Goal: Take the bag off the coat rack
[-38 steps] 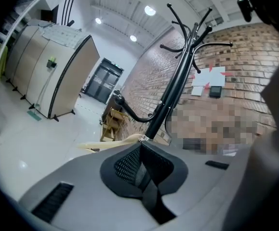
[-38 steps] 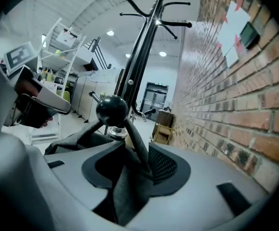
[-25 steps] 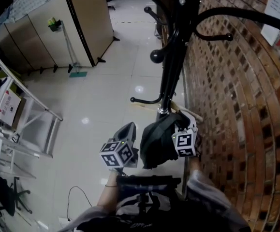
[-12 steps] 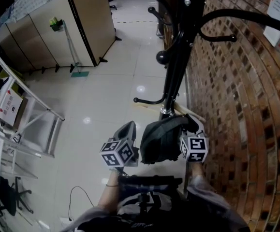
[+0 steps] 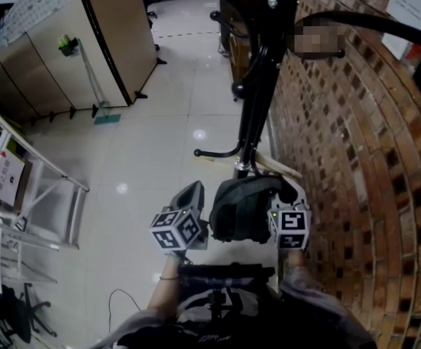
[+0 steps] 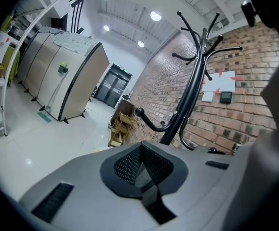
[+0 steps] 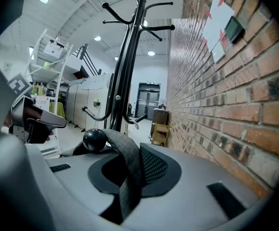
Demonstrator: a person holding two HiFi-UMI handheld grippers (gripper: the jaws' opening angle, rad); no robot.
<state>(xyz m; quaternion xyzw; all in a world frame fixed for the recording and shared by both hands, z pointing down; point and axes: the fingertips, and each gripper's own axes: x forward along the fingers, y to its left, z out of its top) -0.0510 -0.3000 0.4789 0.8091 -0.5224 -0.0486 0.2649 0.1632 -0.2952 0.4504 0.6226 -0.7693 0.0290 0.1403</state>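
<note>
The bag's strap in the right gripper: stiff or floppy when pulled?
Probably floppy: the strap bends limply past the hook's ball into the right gripper. The bag hangs slumped, so it will likely sag and swing. The strap's rough weave looks unlikely to slip.

Head view: from high above the coat rack (image 5: 256,100), steeply down along its pole, close. Left gripper view: low beside the coat rack (image 6: 190,100), tilted up. Right gripper view: nearer still, up the pole. Shared by all: rack and brick wall (image 5: 355,158).
</note>
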